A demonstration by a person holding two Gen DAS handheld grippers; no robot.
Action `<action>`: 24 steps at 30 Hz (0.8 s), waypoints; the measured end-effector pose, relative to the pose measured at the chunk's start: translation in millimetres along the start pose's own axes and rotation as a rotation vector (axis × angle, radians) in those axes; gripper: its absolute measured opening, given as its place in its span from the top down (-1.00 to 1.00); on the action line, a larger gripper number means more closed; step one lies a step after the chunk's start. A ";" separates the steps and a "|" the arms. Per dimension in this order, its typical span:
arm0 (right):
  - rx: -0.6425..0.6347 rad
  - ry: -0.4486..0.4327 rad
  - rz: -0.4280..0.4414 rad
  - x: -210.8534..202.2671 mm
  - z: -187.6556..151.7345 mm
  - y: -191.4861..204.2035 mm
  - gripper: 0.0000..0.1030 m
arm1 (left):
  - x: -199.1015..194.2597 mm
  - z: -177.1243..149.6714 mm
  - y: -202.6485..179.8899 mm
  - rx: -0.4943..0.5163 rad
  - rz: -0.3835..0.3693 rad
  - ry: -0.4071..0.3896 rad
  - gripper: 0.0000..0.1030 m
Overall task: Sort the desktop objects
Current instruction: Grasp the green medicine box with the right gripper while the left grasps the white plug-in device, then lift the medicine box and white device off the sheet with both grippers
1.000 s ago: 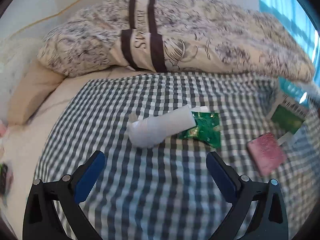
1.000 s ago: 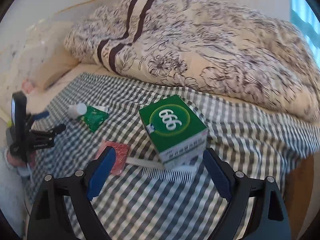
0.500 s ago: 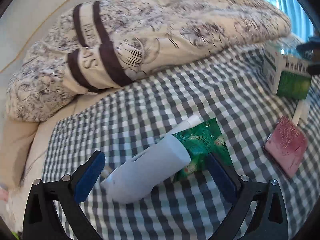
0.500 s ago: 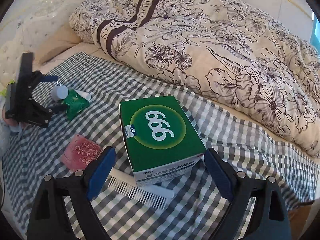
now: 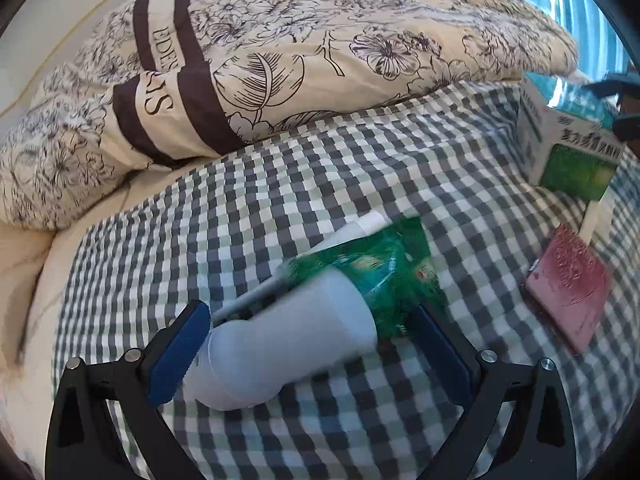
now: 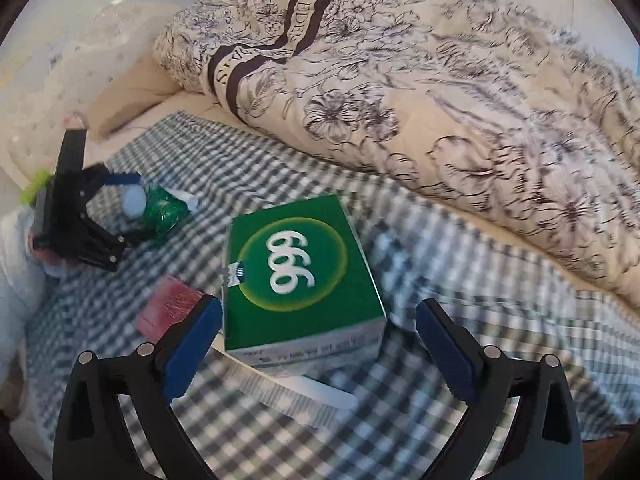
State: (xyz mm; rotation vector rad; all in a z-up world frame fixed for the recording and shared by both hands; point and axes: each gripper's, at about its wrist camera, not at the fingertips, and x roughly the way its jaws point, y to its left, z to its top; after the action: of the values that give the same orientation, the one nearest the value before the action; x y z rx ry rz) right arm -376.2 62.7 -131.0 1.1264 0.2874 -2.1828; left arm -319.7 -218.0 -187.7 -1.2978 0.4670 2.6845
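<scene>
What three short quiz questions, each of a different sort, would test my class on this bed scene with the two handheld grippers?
1. True or false: the left gripper is shut on the white bottle.
2. What number is printed on the green box?
3. What lies under the box's near edge: A) white comb, B) pink pad, C) green packet?

Key: 1 false, open around it; 2: 999; 3: A.
</scene>
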 end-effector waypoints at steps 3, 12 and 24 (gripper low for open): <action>-0.022 0.028 0.049 11.0 4.2 12.1 -0.92 | -9.9 -3.2 -4.9 -0.010 -0.032 -0.002 -0.02; -0.106 0.019 -0.112 28.9 0.5 54.7 -0.92 | -25.5 -10.1 -5.9 -0.024 -0.025 0.010 -0.01; -0.039 -0.044 -0.169 19.6 -11.7 58.0 -0.92 | -65.1 -25.0 45.1 -0.480 -0.002 -0.019 -0.85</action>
State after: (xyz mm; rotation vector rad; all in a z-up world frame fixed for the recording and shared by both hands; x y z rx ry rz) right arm -339.5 15.2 -147.7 1.0642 0.4173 -2.3355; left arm -271.4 -267.2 -141.4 -1.3646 -0.1995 2.9104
